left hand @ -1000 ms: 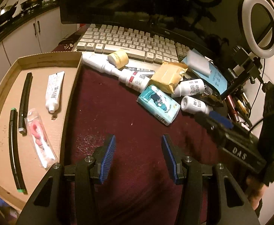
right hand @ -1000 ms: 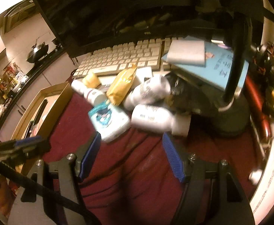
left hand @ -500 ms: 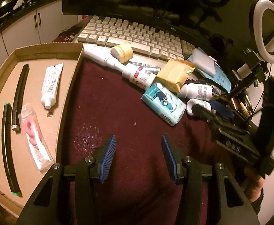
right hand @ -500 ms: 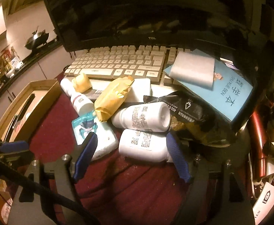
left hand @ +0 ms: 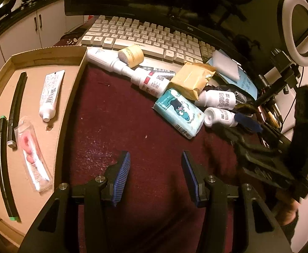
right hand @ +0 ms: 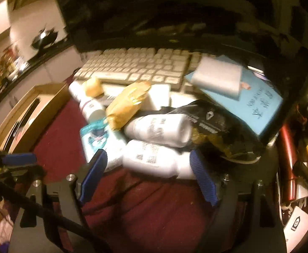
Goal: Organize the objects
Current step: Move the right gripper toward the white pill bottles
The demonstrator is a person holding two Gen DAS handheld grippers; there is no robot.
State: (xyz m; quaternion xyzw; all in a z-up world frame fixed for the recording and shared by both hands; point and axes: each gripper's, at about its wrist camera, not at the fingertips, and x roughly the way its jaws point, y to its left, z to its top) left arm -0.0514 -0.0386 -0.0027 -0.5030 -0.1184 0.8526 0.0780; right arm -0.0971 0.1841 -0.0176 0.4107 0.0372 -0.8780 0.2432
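A pile lies on the maroon cloth in front of the keyboard: two white bottles [right hand: 154, 158] [right hand: 160, 129], a teal tissue pack [left hand: 178, 111], a yellow packet [left hand: 190, 80], a long white spray bottle [left hand: 133, 73] and a small yellow jar [left hand: 133, 54]. My right gripper [right hand: 147, 158] is at the pile and its jaws are opening. The nearer white bottle lies between its blue pads [right hand: 202, 179], which do not squeeze it. My left gripper [left hand: 155, 158] hovers open over bare cloth with nothing between its fingers.
A cardboard tray [left hand: 48, 54] on the left holds two black pens [left hand: 17, 97], a white tube [left hand: 50, 92] and a pink packet [left hand: 30, 154]. Behind the pile stand a keyboard [left hand: 145, 35] and a monitor [left hand: 175, 4]. A blue booklet [right hand: 257, 105], a black packet [right hand: 213, 124] and a ring light [left hand: 301, 29] crowd the right.
My right gripper has moved forward to the pile and widened its jaws around the nearer white bottle. My left gripper has stayed almost in place, still open.
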